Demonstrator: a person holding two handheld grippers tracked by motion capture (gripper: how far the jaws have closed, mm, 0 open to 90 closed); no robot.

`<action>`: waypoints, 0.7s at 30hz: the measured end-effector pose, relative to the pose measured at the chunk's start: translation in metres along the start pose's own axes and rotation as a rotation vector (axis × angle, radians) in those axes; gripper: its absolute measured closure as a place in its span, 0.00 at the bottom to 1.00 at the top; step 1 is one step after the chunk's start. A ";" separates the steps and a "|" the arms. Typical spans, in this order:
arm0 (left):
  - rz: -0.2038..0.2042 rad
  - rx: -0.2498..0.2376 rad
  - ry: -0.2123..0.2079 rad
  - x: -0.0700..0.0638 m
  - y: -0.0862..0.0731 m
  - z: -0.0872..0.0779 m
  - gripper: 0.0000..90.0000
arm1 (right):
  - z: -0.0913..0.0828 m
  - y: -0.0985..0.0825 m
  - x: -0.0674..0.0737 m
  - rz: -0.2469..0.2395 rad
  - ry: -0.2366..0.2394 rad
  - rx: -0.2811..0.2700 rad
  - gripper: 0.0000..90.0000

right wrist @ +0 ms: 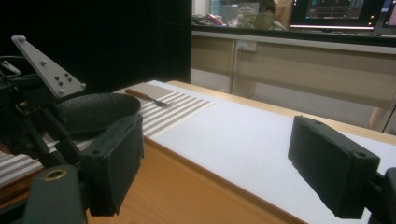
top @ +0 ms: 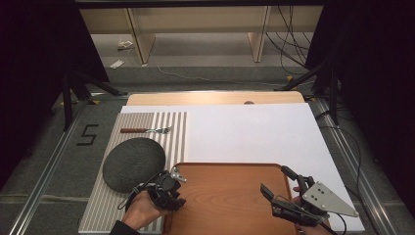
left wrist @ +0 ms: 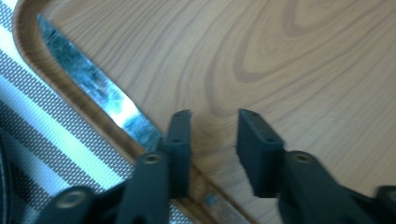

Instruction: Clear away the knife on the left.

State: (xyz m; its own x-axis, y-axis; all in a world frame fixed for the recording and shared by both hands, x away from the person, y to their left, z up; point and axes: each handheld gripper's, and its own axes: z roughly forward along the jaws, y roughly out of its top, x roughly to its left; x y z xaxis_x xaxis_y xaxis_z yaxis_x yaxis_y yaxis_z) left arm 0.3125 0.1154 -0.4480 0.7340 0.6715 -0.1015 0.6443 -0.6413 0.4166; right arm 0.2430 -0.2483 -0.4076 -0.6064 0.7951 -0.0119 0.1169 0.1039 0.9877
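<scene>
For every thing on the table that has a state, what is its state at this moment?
Knife: lying flat inside the wooden tray, along its rim, not gripped.
Wooden tray: flat on the table.
Left claw: open above the knife's handle end, nothing between the jaws.
Right claw: open wide, holding nothing.
Dark plate: lying on the striped mat.
Fork: lying flat on the striped mat, untouched.

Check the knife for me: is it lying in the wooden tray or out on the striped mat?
In the tray. The knife lies flat along the wooden tray's inner rim, with the striped mat beyond that rim.
</scene>
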 end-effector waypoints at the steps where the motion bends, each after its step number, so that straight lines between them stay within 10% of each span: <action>1: 0.001 -0.007 -0.007 0.000 0.000 -0.001 0.62 | 0.000 0.000 0.000 0.000 0.001 -0.001 0.21; 21: -0.009 -0.141 -0.029 -0.005 0.005 -0.011 0.15 | 0.000 0.000 0.000 -0.002 0.000 -0.002 0.21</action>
State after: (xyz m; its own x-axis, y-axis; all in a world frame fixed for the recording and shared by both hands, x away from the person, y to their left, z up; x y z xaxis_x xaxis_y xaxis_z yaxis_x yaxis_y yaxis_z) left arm 0.3097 0.1127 -0.4353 0.7358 0.6645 -0.1309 0.6157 -0.5758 0.5379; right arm 0.2429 -0.2486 -0.4075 -0.6067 0.7949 -0.0134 0.1141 0.1038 0.9880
